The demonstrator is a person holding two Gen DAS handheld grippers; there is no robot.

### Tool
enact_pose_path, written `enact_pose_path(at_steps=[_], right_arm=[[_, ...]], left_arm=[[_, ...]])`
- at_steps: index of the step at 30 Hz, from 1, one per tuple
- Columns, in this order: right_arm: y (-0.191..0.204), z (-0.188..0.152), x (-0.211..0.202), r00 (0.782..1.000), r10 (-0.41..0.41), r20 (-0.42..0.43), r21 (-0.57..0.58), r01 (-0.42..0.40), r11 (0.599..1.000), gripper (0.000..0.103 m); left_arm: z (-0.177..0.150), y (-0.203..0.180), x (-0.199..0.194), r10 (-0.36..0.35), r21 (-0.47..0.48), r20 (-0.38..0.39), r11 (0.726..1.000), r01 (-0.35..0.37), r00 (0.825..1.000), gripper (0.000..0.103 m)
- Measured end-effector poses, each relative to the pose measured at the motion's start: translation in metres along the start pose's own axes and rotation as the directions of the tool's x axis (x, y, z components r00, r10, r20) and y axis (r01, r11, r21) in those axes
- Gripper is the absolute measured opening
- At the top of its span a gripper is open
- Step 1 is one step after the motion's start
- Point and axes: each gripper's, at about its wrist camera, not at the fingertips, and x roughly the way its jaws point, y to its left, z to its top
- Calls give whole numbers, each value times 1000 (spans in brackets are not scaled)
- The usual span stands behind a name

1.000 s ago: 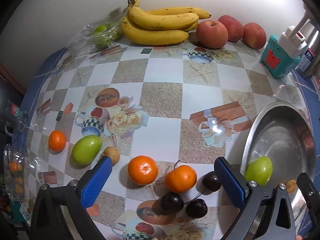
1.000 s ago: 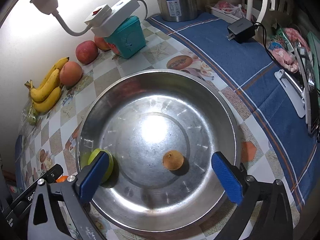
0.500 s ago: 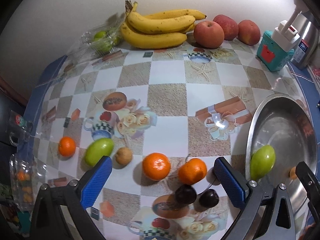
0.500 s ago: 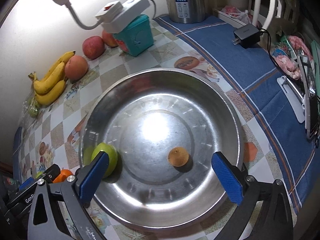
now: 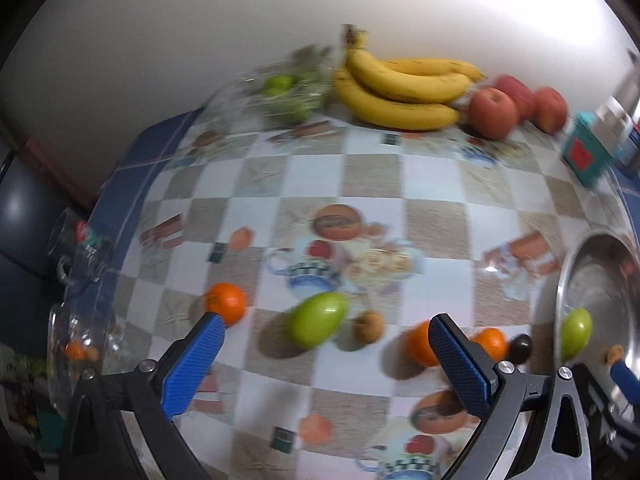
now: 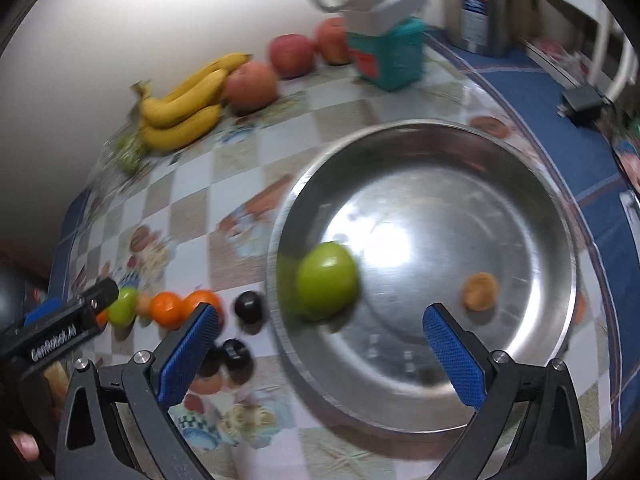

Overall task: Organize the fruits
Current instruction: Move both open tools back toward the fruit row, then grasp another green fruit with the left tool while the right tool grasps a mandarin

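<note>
My left gripper is open and empty above the checkered table, with a green fruit and a small brown fruit between its fingers' line of sight. Oranges and a dark plum lie around. My right gripper is open and empty over the steel bowl, which holds a green fruit and a small brown fruit. Oranges and dark plums lie left of the bowl.
Bananas and red apples line the back wall. A teal box and a steel kettle stand behind the bowl. Clear plastic boxes sit at the table's left edge. A charger lies on the blue cloth.
The left gripper has swung left, so the green fruit on the table now lies between its fingers. The right gripper has turned left, bringing the oranges and plums into view.
</note>
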Motion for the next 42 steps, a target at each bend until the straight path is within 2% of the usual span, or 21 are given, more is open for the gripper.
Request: enact_pose_path(at_steps=[4, 9, 16, 21, 28, 31, 36, 40, 42], right_arm=[[21, -3, 0, 998, 57, 8, -58, -57, 997, 102], [40, -4, -3, 996, 70, 55, -131, -63, 989, 102], [54, -6, 6, 993, 112, 35, -142, -106, 984, 102], [58, -5, 11, 993, 119, 16, -143, -115, 983, 102], [63, 1, 14, 998, 60, 19, -180, -56, 982, 102], [66, 3, 14, 998, 63, 24, -183, -57, 981, 102], [80, 4, 16, 999, 27, 42, -251, -15, 968, 102], [83, 4, 26, 999, 36, 6, -249, -33, 968, 101], [84, 4, 31, 1000, 28, -10, -250, -30, 968, 97]], left_arm=[[-2, 33, 0, 29, -90, 0, 996, -29, 1000, 103], [-5, 67, -2, 41, -175, 22, 984, -37, 999, 103], [-7, 92, 8, -14, -254, 9, 967, 16, 1000, 103], [-5, 87, 17, -74, -223, 6, 972, 73, 997, 103], [-1, 73, 29, -120, -167, -5, 979, 118, 993, 103], [1, 67, 31, -146, -133, 12, 980, 146, 989, 103], [4, 63, 41, -148, -104, -1, 984, 147, 989, 103], [4, 61, 54, -116, -77, -42, 991, 112, 992, 103], [4, 61, 60, -107, -73, -58, 992, 103, 993, 103]])
